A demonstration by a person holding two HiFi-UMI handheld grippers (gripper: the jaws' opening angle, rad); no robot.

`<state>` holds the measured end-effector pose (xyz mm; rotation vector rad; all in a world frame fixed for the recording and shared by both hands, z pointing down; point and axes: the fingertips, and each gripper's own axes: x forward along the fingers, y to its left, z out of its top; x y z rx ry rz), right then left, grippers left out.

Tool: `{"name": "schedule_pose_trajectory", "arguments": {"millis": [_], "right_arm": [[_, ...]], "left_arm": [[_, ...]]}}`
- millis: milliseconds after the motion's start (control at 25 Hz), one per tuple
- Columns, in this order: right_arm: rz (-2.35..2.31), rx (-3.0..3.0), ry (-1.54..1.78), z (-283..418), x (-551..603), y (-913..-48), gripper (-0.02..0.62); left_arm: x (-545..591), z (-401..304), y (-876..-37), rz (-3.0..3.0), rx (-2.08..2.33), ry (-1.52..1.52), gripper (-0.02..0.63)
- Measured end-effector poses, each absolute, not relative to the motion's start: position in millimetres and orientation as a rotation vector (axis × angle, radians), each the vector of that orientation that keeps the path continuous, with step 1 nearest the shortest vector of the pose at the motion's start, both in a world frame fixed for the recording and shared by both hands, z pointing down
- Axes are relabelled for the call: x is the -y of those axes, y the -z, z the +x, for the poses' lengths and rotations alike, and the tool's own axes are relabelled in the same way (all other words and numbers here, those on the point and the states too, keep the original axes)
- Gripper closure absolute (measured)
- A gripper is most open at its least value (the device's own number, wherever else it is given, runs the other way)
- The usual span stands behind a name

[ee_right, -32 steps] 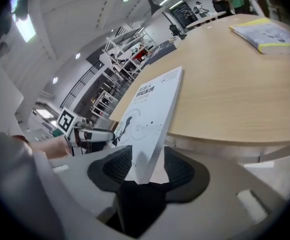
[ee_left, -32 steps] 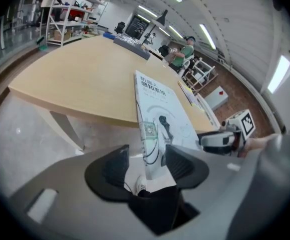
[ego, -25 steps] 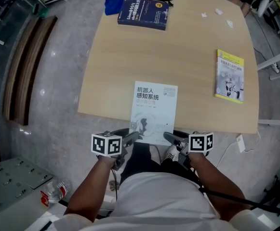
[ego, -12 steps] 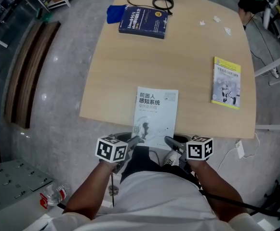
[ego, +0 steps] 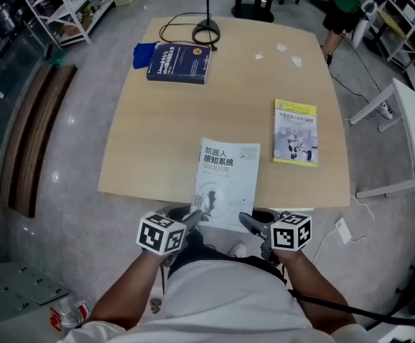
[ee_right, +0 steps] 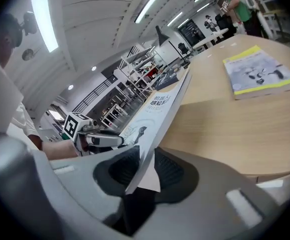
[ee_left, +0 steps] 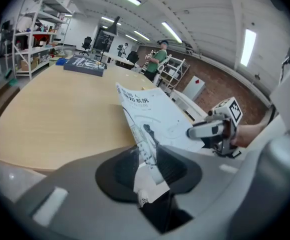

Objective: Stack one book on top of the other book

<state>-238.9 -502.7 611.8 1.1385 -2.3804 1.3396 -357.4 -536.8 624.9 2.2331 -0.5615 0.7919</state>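
Desk [ego: 157,134]: I see a broad pale wooden top with three books lying well apart.
White book [ego: 225,181]: This is the largest. It sits at the near edge with its near end overhanging toward me and looking tipped up. I judge it a thin, light softcover that is floppy and has a slick cover.
Blue book [ego: 178,63]: It lies flat at the far left. It's thick, so probably the heaviest and stiffest.
Yellow book [ego: 296,131]: It lies flat on the right. It's slim and a likely base for stacking.
Left gripper [ego: 193,219]: Its jaws have just been closing and pinch the white book's near left corner.
Right gripper [ego: 250,226]: Its jaws have just been closing and clamp the near right corner.
Hold: I'd keep both corners level, because the far end may sag.
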Motion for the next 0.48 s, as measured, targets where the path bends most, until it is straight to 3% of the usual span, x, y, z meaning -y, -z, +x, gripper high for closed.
{"name": "schedule_pose_trajectory", "arguments": {"millis": [480], "right_arm": [[1.245,2.392,-1.240,-126.6,442.6,-596.5,0.497]], "left_arm": [[481.8,-244.2,-608.3,2.307,0.547,-0.764,0.486]]}}
